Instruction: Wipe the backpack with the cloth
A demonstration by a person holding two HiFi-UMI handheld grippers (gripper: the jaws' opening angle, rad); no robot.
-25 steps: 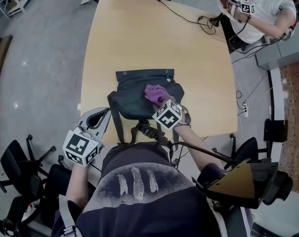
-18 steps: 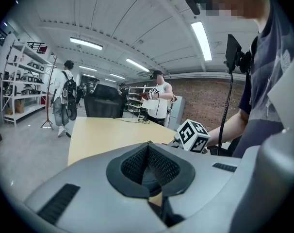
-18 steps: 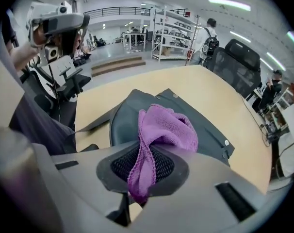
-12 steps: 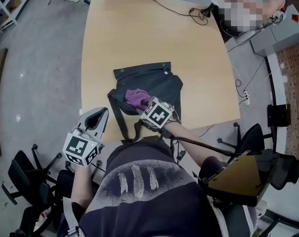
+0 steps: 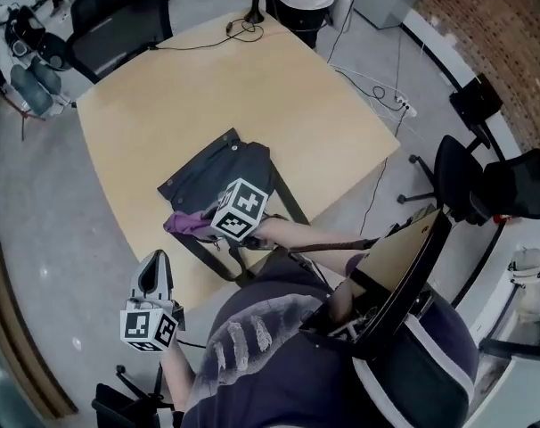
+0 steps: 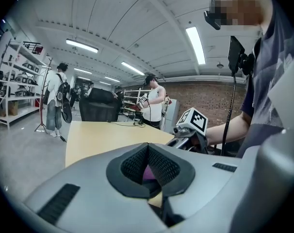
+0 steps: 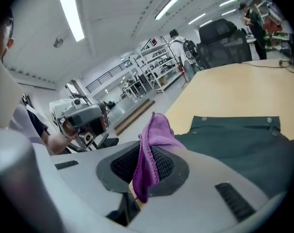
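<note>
Pinching a fold of the purple cloth (image 7: 154,130), the right gripper (image 7: 146,166) is seen with its jaws pressed together on the fabric, the loose end standing up above the pads and a tail hanging below them. In the head view the cloth is carried at the near left corner of the dark backpack (image 5: 221,172), close to the edge of the wooden table (image 5: 279,87); whether it is touching the bag or is just beside it cannot be made out. The backpack is laid flat on the table with its straps (image 5: 286,201) trailing toward the near edge. The left gripper (image 6: 148,165) is closed at the tips with nothing gripped; only a sliver of the distant purple cloth is glimpsed through the gap lower down. It is held off the table, over the floor, low at the person's left side and well apart from the bag, with its jaws pointed toward the table. The wiping step is judged to be in hand, at the end of a stroke toward the bag's near corner. For the next move, the cloth would need to be pressed flat on the fabric and drawn back across the panel toward the far flap, and the bag may need to be steadied so that it is not dragged. The right forearm (image 5: 297,235) is stretched from the torso leftward across the table's near edge, the marker cube uppermost.
</note>
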